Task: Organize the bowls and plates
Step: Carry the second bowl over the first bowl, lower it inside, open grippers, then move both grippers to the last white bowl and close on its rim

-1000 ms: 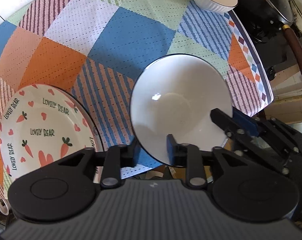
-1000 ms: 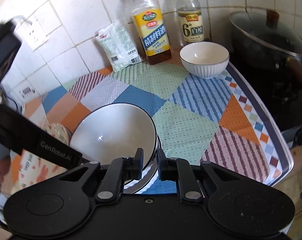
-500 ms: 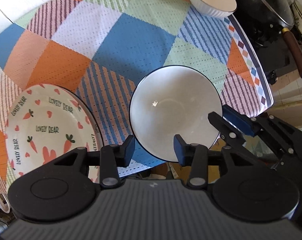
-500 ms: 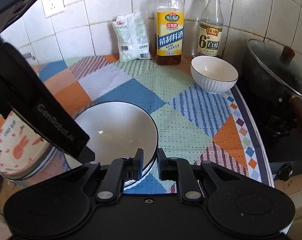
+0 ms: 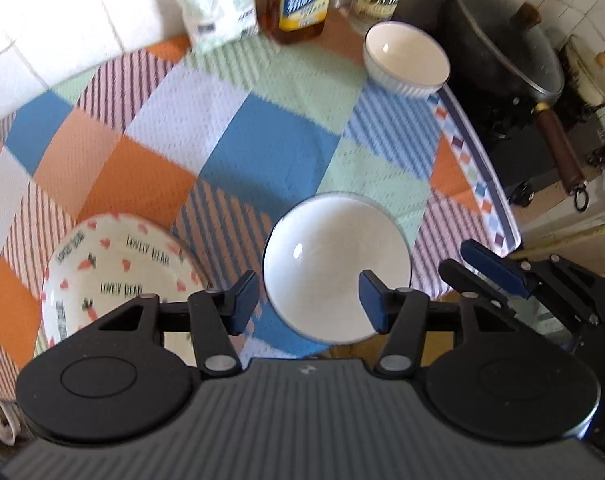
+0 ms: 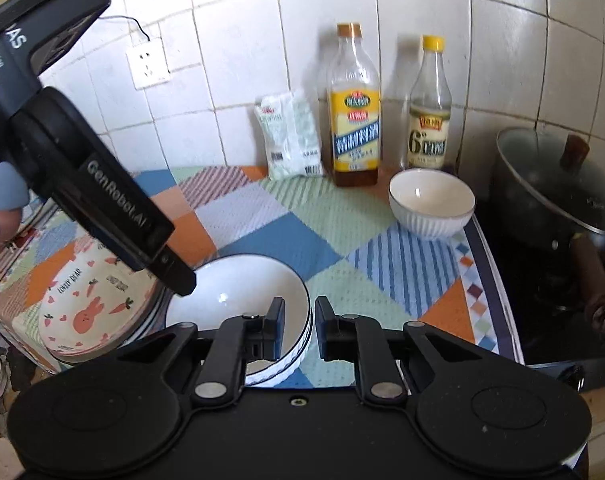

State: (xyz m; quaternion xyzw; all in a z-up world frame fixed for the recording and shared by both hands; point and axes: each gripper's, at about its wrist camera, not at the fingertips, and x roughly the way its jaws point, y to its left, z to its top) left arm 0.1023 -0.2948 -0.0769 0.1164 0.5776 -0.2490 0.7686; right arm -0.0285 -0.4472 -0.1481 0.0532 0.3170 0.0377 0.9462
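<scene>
A white bowl with a dark rim (image 5: 334, 264) (image 6: 238, 300) sits on the checked cloth near the front edge. My left gripper (image 5: 308, 300) is open above it, fingers wide apart and clear of the rim. My right gripper (image 6: 300, 330) has its two fingers on either side of the bowl's right rim with a gap showing on both sides. A carrot-and-bear printed plate (image 5: 118, 276) (image 6: 82, 300) lies to the bowl's left. A second white ribbed bowl (image 5: 406, 58) (image 6: 430, 202) stands at the back right.
Two bottles (image 6: 356, 108) (image 6: 428, 108) and a white packet (image 6: 290, 140) stand against the tiled wall. A lidded black pot (image 6: 558, 192) with a brown handle sits on the stove at the right. The checked cloth (image 5: 270, 152) ends near the stove.
My left gripper has let go of the bowl, opened wide and lifted back. The bowl has gone from tilted to flat on the cloth. My right gripper's jaws have parted slightly at the rim.
</scene>
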